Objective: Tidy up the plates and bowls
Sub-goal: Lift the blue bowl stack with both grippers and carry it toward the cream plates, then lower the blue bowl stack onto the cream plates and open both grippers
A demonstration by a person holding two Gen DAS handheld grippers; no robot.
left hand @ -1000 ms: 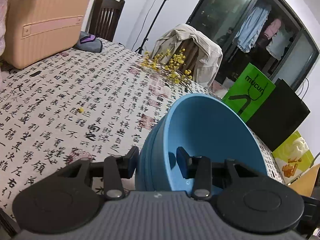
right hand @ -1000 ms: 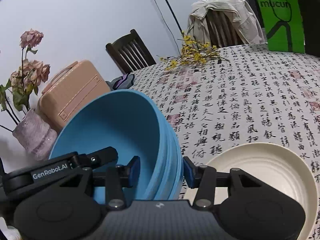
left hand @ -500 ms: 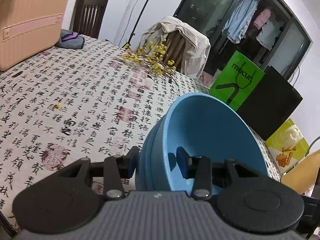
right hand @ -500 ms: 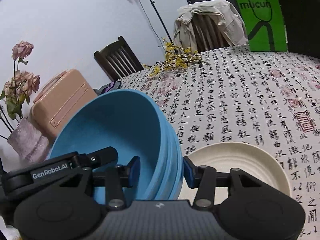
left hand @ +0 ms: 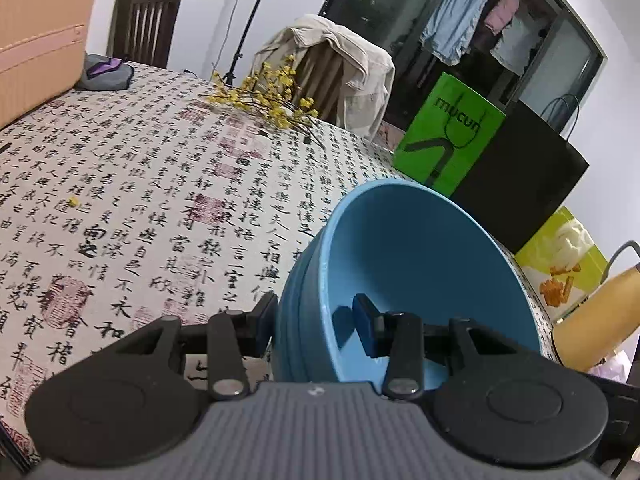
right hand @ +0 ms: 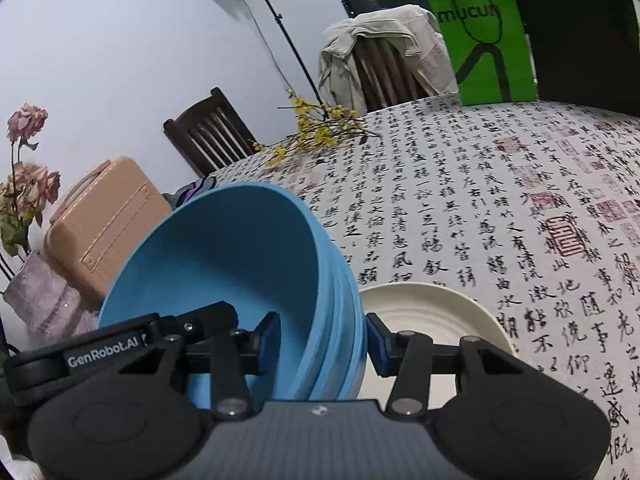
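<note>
- Step in hand: we judge this to be the carrying of the stack of blue bowls [left hand: 424, 280] across the counter [left hand: 160, 200], both grippers sharing the load, on the way to a resting place.
- Item, stack of blue bowls [right hand: 248, 276]: several nested bowls, tilted, held clear of the patterned cloth; how many we cannot count for certain, though several rims show at the edge.
- Item, left gripper [left hand: 316, 322]: part-way closed, clamped across the stack's wall, one pad outside against the stacked rims, the other inside the top bowl.
- Item, right gripper [right hand: 322, 340]: likewise part-way closed, gripping the opposite side of the stack, one pad inside, one on the outer rims.
- Item, cream plate [right hand: 432, 312]: flat on the counter just beside and beneath the stack in the right wrist view, apart from it.
- Next move, as we judge it: bring the stack level, lower it either onto the cream plate or onto bare cloth near it, both hands descending together so that the nested bowls do not slide, then ease both grips apart.
</note>
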